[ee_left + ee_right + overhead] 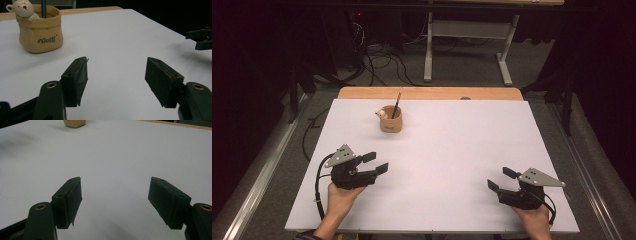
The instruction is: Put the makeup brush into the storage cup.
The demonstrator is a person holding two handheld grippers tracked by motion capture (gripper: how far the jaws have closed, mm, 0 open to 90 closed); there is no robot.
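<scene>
Landmark: we take the tan holder (390,120) as our reference; it stands upright on the white sheet (452,150), toward the sheet's far left part.
Holder detail: in the left gripper view we read the word "Best" on the holder (40,28), and we see a small bear figure (23,8) leaning over its rim.
Holder content: we see one dark pencil (396,104) standing in it, tilted slightly.
Left gripper: we find the left gripper (376,163) on the near side of the holder, well apart from it and a little to its left; its jaws stand wide apart with nothing between them.
Left gripper aim: in its own view the left gripper (116,72) points past the holder, which sits up and to the left of the gap.
Right gripper: we find the right gripper (502,178) far to the right of the holder and nearer the person; its jaws are parted and empty.
Right gripper aim: in its own view the right gripper (115,192) faces bare sheet; the holder's base (74,123) shows at the top edge, left of the gap.
Contact: we see neither gripper touching the holder.
</scene>
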